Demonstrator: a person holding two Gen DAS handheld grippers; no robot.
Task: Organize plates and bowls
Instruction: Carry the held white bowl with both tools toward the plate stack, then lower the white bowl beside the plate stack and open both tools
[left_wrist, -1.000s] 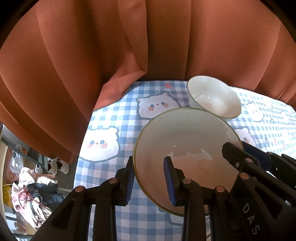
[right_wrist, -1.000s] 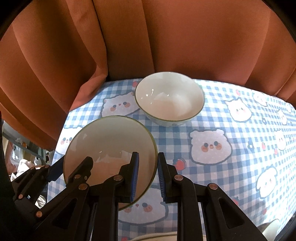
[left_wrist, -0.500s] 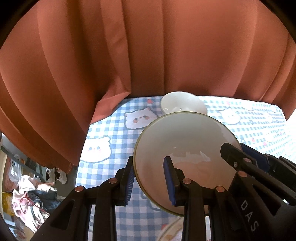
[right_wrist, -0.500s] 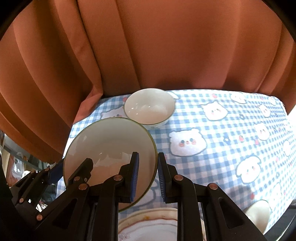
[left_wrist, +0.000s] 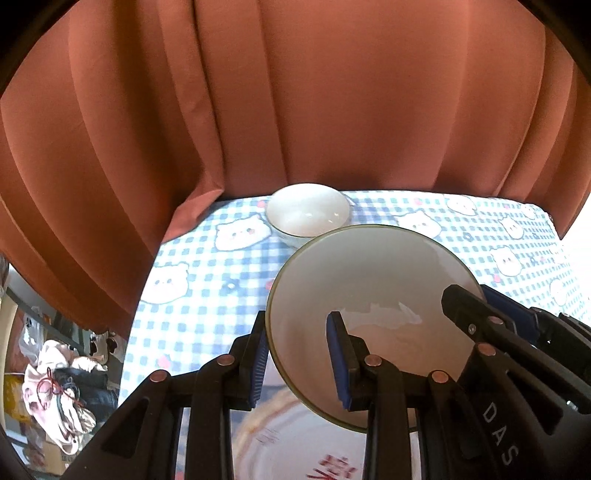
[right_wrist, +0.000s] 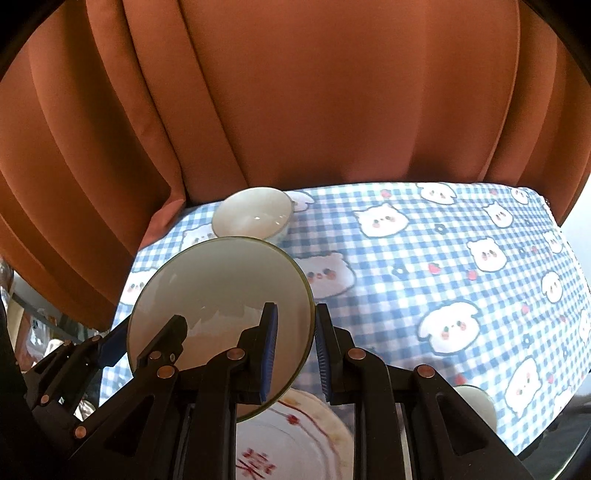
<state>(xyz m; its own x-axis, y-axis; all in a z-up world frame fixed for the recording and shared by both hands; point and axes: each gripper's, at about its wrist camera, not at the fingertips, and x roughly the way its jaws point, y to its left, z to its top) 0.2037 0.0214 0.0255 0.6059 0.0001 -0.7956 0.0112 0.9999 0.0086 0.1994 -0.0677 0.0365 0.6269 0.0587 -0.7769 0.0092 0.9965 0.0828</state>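
A large white bowl with a green rim (left_wrist: 373, 280) (right_wrist: 221, 291) is held in the air by both grippers. My left gripper (left_wrist: 299, 358) is shut on its left rim. My right gripper (right_wrist: 293, 350) is shut on its right rim. A second white bowl (left_wrist: 308, 210) (right_wrist: 253, 216) sits at the far left of the table by the curtain. A patterned plate (left_wrist: 295, 443) (right_wrist: 295, 443) lies on the table beneath the held bowl.
The table has a blue checked cloth with bear prints (right_wrist: 443, 266). An orange curtain (left_wrist: 295, 92) hangs along its far edge and left side. A small white cup (right_wrist: 476, 402) stands at the near right. Clutter lies on the floor at the left (left_wrist: 55, 387).
Both grippers have lifted the large bowl and drawn it back toward the near side. The second bowl now looks farther away, and the patterned plate has come into view below.
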